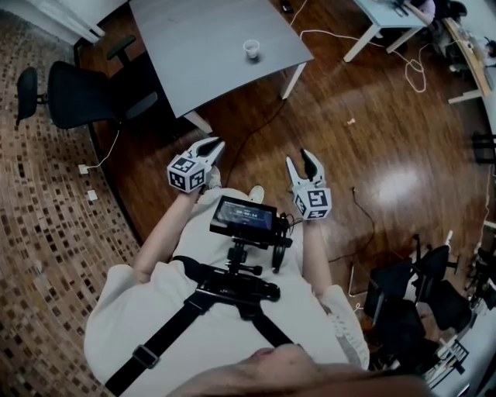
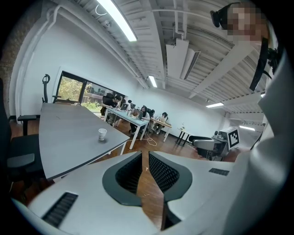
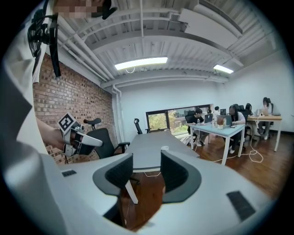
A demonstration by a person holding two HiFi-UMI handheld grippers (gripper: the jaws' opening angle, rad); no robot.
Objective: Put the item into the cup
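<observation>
A white cup (image 1: 251, 49) stands near the right edge of a grey table (image 1: 194, 54) ahead of me; it also shows as the cup (image 2: 102, 134) in the left gripper view and the cup (image 3: 164, 148) in the right gripper view. Both grippers are held up at chest height, well short of the table. My left gripper (image 1: 215, 145) has its jaws almost together, and only a thin strip of floor shows at the left gripper (image 2: 144, 158). My right gripper (image 1: 301, 157) is open and empty, with a wide gap at the right gripper (image 3: 147, 167). A small pale object (image 1: 350, 122) lies on the wood floor.
A black office chair (image 1: 74, 93) stands left of the table. White cables (image 1: 341, 35) trail over the floor toward another desk (image 1: 387, 12). Dark chairs (image 1: 411, 302) crowd the lower right. People sit at distant desks (image 2: 138, 120). A screen (image 1: 244, 215) is mounted on my chest.
</observation>
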